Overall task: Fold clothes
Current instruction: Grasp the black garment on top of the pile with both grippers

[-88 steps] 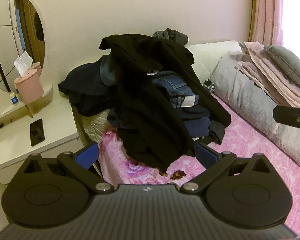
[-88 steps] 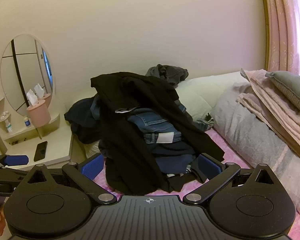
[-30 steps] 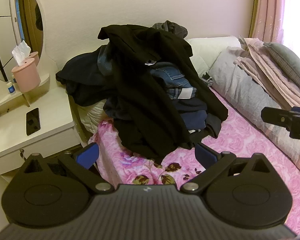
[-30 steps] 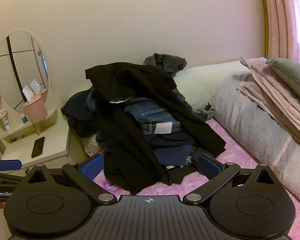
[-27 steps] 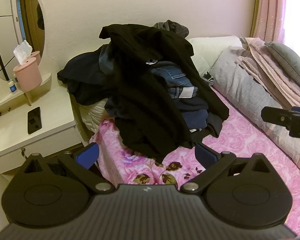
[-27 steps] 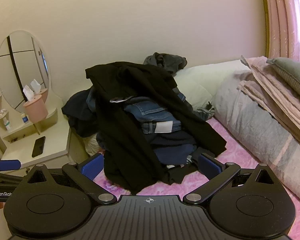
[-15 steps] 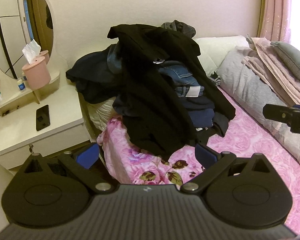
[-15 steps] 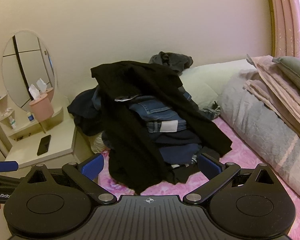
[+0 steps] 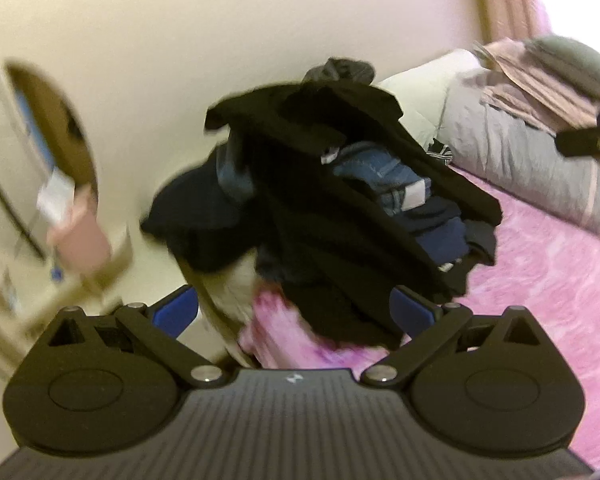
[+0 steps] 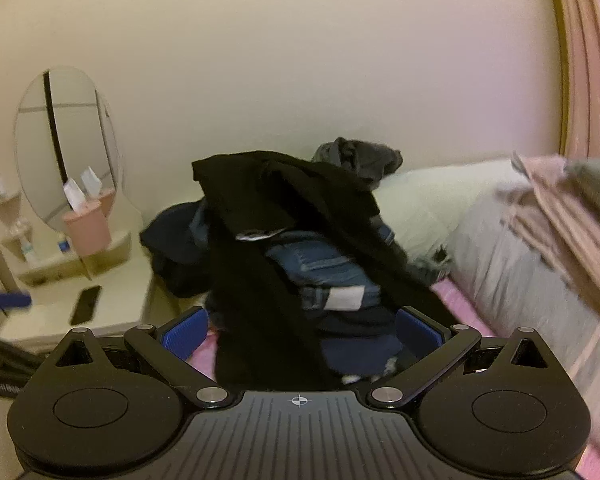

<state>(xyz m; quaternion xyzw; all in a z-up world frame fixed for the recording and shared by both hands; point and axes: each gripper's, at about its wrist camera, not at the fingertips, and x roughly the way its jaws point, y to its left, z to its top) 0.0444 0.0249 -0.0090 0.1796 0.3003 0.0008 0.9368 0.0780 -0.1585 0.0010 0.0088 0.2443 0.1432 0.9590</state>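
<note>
A heap of clothes sits at the head of a bed with a pink floral sheet (image 9: 540, 256). A black garment (image 9: 340, 216) (image 10: 260, 264) is draped over the top. Folded blue jeans (image 9: 380, 176) (image 10: 320, 268) with a white label show beneath it, and a grey piece (image 10: 360, 156) lies behind. My left gripper (image 9: 294, 310) is open and empty, just short of the black garment's lower hem. My right gripper (image 10: 300, 336) is open too, holding nothing, close in front of the heap. Both views are blurred.
A white dressing table (image 10: 112, 304) with an oval mirror (image 10: 64, 140), a pink tissue box (image 10: 88, 226) and a black phone (image 10: 85, 304) stands left of the bed. A grey quilt (image 9: 520, 160) and folded pinkish bedding (image 10: 572, 216) lie along the right. Curtains (image 10: 584, 60) hang at far right.
Both grippers have moved forward toward the clothes heap, which now looks larger and closer. The left view has swung right and tilted. Both stay open and empty.
</note>
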